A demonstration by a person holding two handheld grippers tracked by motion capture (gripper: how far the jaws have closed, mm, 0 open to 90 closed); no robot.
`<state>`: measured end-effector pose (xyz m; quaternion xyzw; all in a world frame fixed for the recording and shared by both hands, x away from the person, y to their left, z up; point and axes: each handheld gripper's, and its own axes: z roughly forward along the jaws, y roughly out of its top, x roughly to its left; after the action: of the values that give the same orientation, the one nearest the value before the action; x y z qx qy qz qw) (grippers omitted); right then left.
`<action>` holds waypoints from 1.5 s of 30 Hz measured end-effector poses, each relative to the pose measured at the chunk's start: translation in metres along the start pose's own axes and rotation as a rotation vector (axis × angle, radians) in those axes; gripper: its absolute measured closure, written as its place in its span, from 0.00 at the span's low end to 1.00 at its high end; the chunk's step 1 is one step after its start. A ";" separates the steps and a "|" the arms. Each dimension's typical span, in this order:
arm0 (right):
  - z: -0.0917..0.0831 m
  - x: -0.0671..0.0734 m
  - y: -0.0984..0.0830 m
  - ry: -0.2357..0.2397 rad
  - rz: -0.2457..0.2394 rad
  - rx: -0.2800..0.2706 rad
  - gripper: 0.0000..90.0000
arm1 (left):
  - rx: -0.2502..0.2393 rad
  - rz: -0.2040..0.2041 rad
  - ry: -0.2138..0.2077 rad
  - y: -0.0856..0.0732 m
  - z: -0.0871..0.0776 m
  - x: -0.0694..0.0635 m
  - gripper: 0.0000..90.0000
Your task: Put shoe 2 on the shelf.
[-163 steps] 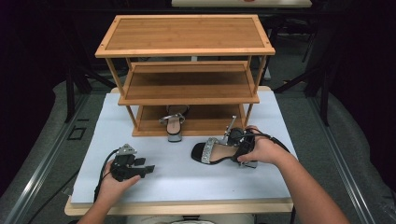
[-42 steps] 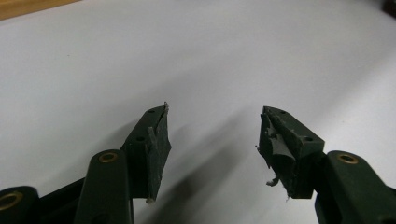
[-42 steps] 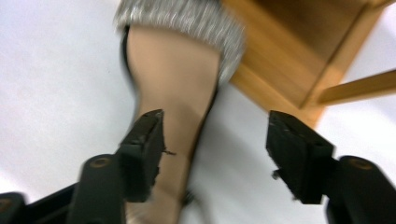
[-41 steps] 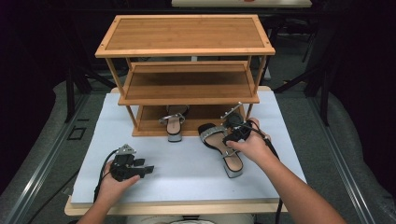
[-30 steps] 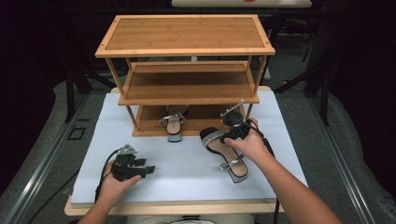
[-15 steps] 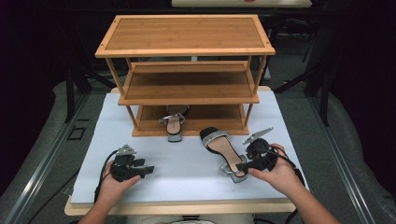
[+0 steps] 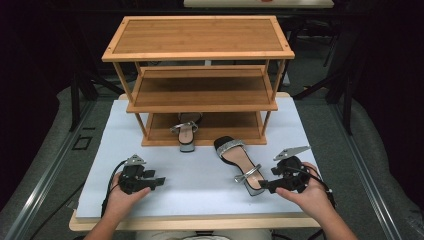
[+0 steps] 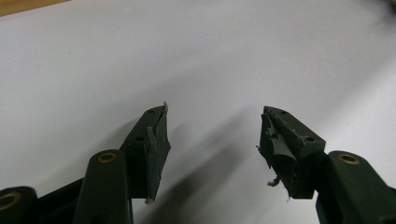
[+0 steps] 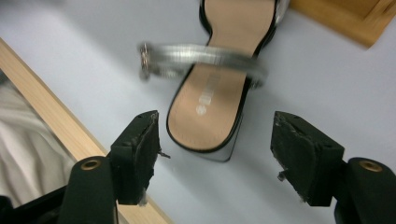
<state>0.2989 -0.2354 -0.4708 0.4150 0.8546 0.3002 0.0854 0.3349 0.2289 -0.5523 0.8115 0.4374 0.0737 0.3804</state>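
Observation:
A black heeled sandal with silver straps [image 7: 240,161] lies on the white table top [image 7: 200,175], toe toward the rack, heel toward the front right. My right gripper [image 7: 266,185] sits just behind that heel, open; its jaws stand wide apart with the sandal's heel [image 9: 211,116] a little beyond them, untouched. A second matching sandal [image 7: 186,131] rests half on the bottom shelf of the wooden shoe rack [image 7: 200,60]. My left gripper [image 7: 159,181] rests at the front left, open over bare white surface [image 8: 196,60].
The three-tier wooden rack stands at the back middle of the table. The table's wooden front edge [image 9: 56,116] runs close to my right gripper. Dark floor and black frame legs [image 7: 80,85] surround the table.
My right gripper carried the sandal from the front right toward the rack, turned it toe-first, set it down, let go and drew back to the heel end. The left gripper stayed still.

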 end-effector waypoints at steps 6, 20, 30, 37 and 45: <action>0.040 0.004 -0.014 0.016 -0.028 0.091 0.36 | 0.004 -0.006 0.002 0.000 0.001 0.001 0.47; 0.075 0.019 0.000 -0.082 0.057 0.015 0.44 | 0.003 0.002 0.000 0.000 0.001 0.000 0.47; 0.093 0.006 0.032 -0.168 0.145 -0.044 0.48 | 0.001 -0.003 -0.003 0.000 0.001 0.002 0.47; 0.106 -0.006 0.047 -0.175 0.212 -0.060 0.49 | 0.004 -0.004 -0.002 0.000 0.001 0.002 0.47; 0.118 0.003 0.057 -0.232 0.188 -0.045 0.48 | 0.004 -0.004 -0.004 0.000 0.001 0.003 0.47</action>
<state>0.3813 -0.1538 -0.5320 0.5231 0.7893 0.2761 0.1647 0.3369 0.2304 -0.5538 0.8116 0.4383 0.0707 0.3798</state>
